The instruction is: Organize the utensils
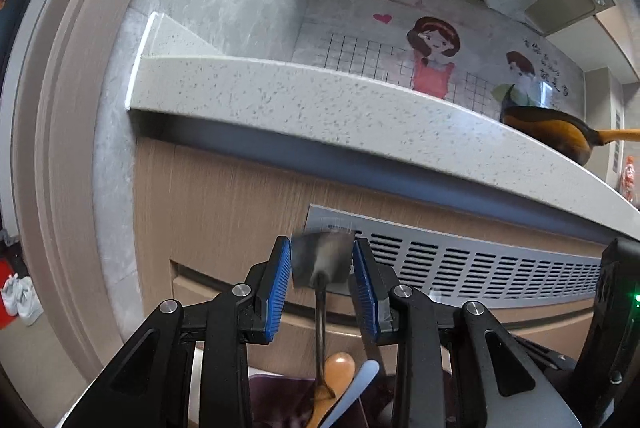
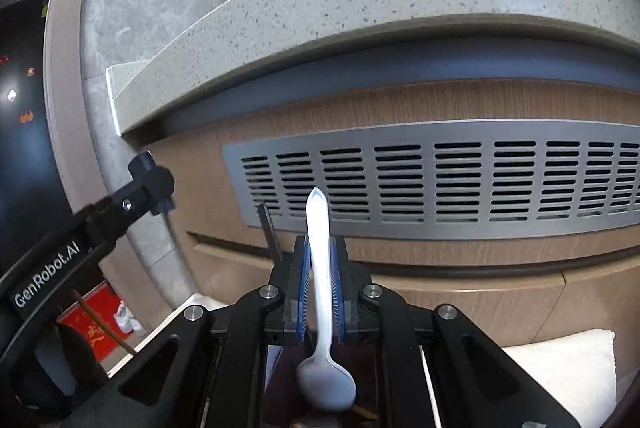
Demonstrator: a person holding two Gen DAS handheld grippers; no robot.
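The left gripper (image 1: 322, 264) clamps a metal spatula (image 1: 320, 262) by its blade; the right gripper (image 2: 320, 280) pinches a white spoon (image 2: 320, 268). Both hang over a dark container (image 1: 272, 400) already holding a wooden spoon (image 1: 338, 368). Placing seems unfinished.

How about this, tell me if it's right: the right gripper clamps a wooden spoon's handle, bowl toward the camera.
Wrong material: the spoon in the right gripper is white, not wooden. The right wrist view shows its handle clamped, bowl toward the camera.

White plastic spoon (image 2: 320, 268) handle-up, metal spatula (image 1: 322, 260) blade-up
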